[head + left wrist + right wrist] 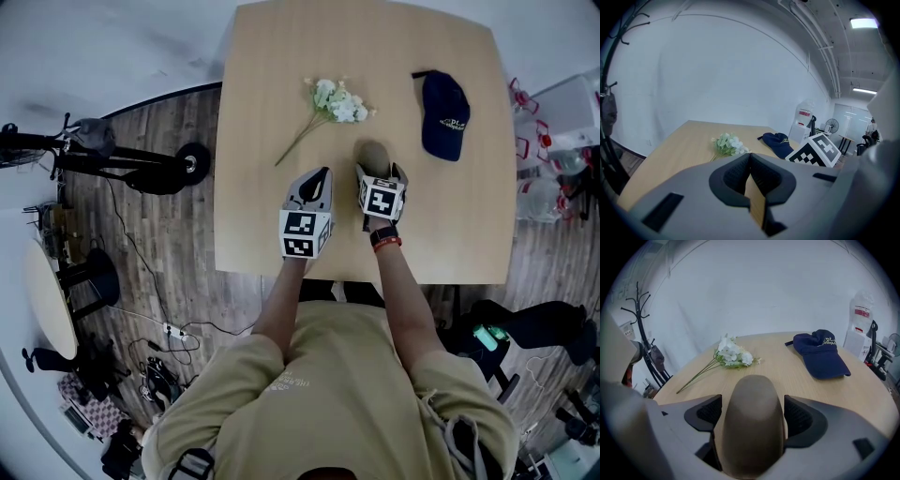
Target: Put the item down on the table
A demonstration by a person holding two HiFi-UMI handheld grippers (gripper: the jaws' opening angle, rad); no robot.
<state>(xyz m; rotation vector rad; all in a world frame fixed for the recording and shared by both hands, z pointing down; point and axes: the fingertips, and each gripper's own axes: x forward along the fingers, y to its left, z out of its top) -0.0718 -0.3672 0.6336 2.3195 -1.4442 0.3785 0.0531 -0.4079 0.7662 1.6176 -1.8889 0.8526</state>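
Two states: left gripper (322, 174) fingers (736, 176) are sitting closed, empty; right gripper (380, 172) fingers (802, 420) are standing open around brown item (752, 425) on surface (272, 225).

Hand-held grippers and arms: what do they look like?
The left hand-held gripper and right hand-held gripper are grey with black pads, each carrying a white cube of black square markers. Short khaki sleeves; dark watch with red band on the right wrist.

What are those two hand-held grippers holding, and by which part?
Nothing, it seems. The right hand-held gripper straddles a brown rounded item, jaws wide, apparently clear of its sides. The left hand-held gripper is shut, empty.
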